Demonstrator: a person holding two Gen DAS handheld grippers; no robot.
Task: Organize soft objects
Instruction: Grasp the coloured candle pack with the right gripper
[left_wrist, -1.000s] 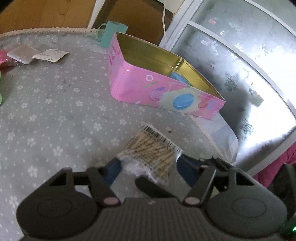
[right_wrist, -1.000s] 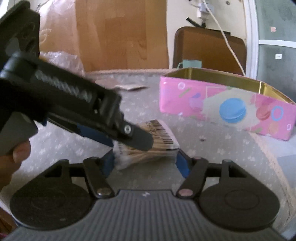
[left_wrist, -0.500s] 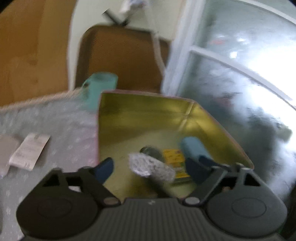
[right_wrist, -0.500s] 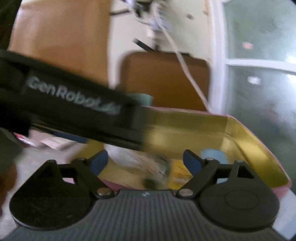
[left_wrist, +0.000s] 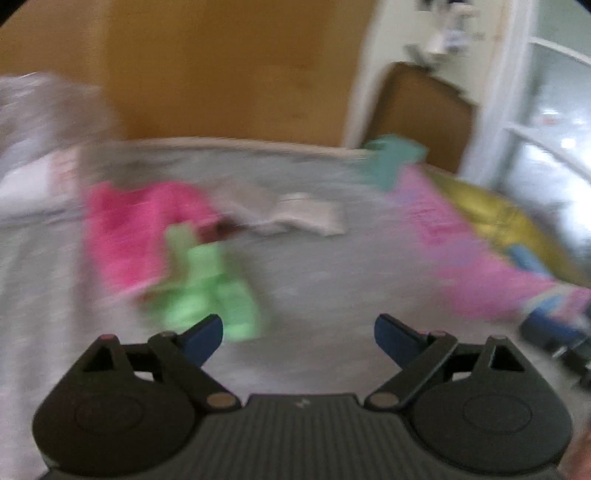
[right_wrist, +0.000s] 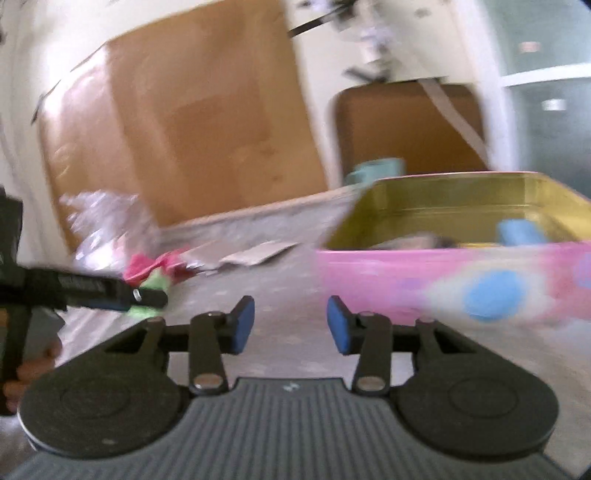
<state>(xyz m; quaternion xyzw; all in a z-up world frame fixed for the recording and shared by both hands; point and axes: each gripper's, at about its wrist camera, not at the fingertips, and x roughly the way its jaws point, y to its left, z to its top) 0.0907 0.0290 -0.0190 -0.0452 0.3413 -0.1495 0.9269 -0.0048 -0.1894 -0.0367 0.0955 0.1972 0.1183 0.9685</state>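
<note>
Left gripper (left_wrist: 298, 334): fingers (left_wrist: 205, 338) wide and opening, nothing between them. Only bare bench (left_wrist: 314, 266) cloth lies in the gap. The view is heavily blurred.

Green cloth (left_wrist: 207, 291): lies on the bench just beyond and left of the left finger, not between the fingers. Whether the fingertip touches it cannot be told. A pink cloth (left_wrist: 136, 229) lies against its far left side, the two overlapping. A grey packet (left_wrist: 291, 218) lies farther off, near the bench's middle.

Right gripper (right_wrist: 290, 323): fingers (right_wrist: 338, 325) at a middling gap and closing, with nothing between them. From this view the left gripper reaches in from the left, its tip over the green cloth.

Pink tin (right_wrist: 461, 280): open, stands on the right of the bench, well apart from both cloths. Inside, against the gold lining, a blue item (right_wrist: 517, 230) sits at the far right; something yellow and a greyish bundle lie beside it, too blurred to identify. A teal cup (right_wrist: 376, 171) stands just behind the tin's far left corner.
</note>
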